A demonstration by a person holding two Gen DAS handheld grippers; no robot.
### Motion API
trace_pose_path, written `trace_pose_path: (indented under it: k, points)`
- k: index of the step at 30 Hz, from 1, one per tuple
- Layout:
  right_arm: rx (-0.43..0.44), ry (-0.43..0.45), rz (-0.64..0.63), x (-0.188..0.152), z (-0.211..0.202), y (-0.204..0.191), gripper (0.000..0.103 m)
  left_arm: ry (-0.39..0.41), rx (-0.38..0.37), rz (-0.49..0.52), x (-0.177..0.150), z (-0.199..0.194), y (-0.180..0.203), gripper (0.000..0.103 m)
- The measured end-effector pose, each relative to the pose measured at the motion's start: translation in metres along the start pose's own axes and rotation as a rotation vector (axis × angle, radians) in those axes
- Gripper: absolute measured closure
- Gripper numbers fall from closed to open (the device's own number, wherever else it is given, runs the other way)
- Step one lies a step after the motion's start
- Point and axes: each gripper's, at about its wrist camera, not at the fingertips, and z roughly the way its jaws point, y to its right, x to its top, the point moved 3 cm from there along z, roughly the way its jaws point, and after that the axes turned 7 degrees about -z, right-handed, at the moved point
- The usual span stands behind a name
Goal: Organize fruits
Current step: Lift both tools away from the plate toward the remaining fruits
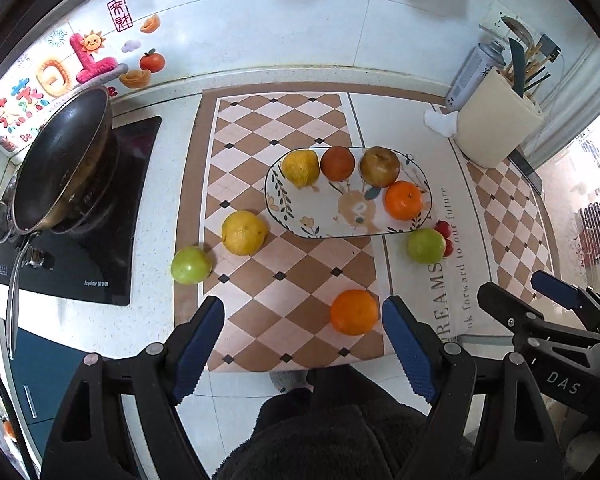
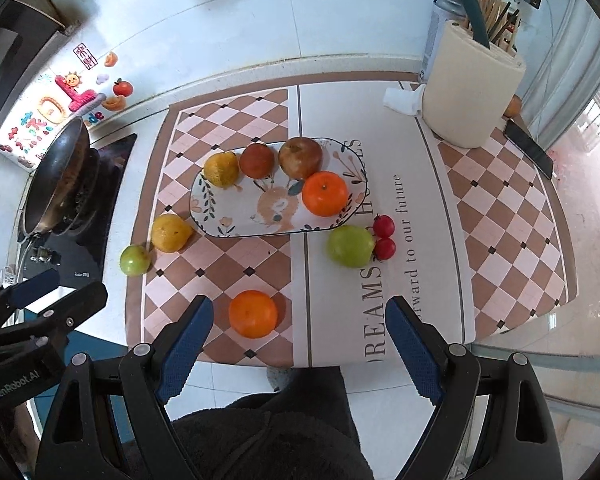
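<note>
Two checkered mats [image 1: 284, 216] cover the white worktop [image 1: 168, 184], with a wok [image 1: 64, 160] at nine o'clock and a utensil holder [image 2: 472, 96] at two o'clock. Four fruits sit on the oval plate [image 1: 312, 216]; an orange [image 1: 354, 312], two green apples [image 2: 350, 246] and a lemon [image 1: 244, 232] lie around it. Left tongs [image 1: 303, 344] and right tongs [image 2: 300, 344] gape wide, empty.

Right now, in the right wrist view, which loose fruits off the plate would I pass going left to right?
Small green fruit → yellow fruit → orange → large green fruit → two small red fruits, touching that green one.

mat [image 2: 380, 184]: "DREAMS", "forward to our future" | left claw [image 2: 32, 292]: "GenRobot.AI"
</note>
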Motion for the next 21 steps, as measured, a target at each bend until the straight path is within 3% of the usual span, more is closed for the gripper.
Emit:
trace_pose_path:
  k: [8, 11, 14, 16, 21]
  points:
    - [0.015, 0.017, 0.006, -0.005, -0.015, -0.005, 0.013, 0.012, -0.023, -0.030, -0.006, -0.012, -0.005, 0.023]
    - [0.046, 0.010, 0.014, -0.003, -0.008, -0.005, 0.013, 0.021, 0.002, -0.050, -0.004, -0.009, -0.013, 0.022]
    - [0.085, -0.026, 0.021, -0.001, 0.015, -0.007, 0.013, 0.034, 0.052, -0.078, 0.002, 0.001, -0.032, 0.020]
    - [0.087, -0.062, 0.021, -0.001, 0.037, -0.009, 0.013, 0.026, 0.084, -0.093, 0.008, 0.012, -0.048, 0.008]
    - [0.142, -0.200, 0.030, -0.007, 0.116, -0.020, 0.013, 0.000, 0.225, -0.106, 0.021, 0.048, -0.090, 0.007]
